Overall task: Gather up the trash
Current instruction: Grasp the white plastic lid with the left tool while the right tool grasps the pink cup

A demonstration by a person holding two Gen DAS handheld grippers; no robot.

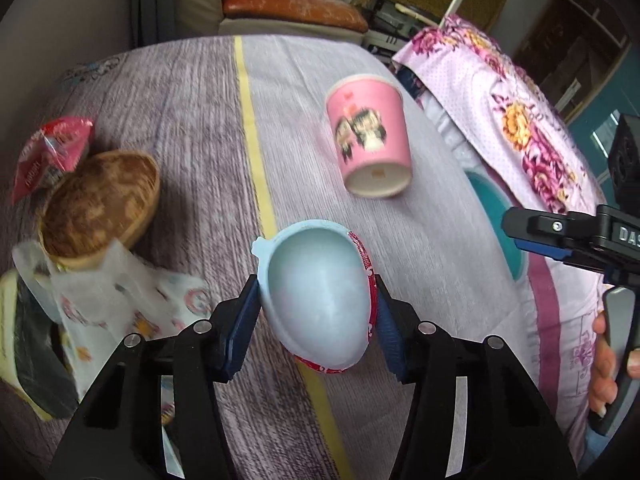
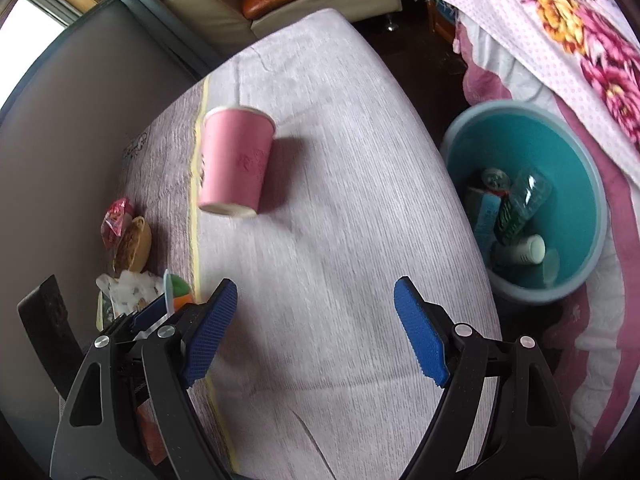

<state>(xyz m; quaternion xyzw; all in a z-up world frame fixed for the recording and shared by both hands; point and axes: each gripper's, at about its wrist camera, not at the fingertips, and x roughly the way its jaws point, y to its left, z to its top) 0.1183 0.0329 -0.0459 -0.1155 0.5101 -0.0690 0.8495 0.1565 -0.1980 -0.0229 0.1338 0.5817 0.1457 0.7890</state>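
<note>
Striped lilac cloth covers the counter (image 1: pixel 192 128), with a yellow band running down it, and a sofa stands beyond its far edge at the top of both views. At the lower centre of the left wrist view, the left gripper (image 1: pixel 318 320) is clenched on a pale blue plastic egg half (image 1: pixel 316 296) with a red wrapper edge; both blue pads press its sides and it sits lifted above the cloth. Up and to the right of it, a pink paper cup (image 1: pixel 370 136) printed with two cartoon figures lies on its side, base toward the camera, well apart from the egg half. At the left edge lie a brown chocolate egg half (image 1: pixel 100 208), a red wrapper (image 1: pixel 52 152) just behind it, and crumpled printed paper (image 1: pixel 120 304) touching its near side.

In the right wrist view, the right gripper (image 2: pixel 316 332) hangs released over bare cloth, nothing between its pads. At the right of that frame, below the counter's edge, stands a teal bin (image 2: pixel 576 200) holding bottles and a can. Flowered pink bedding (image 2: pixel 580 20) fills the upper right corner.
</note>
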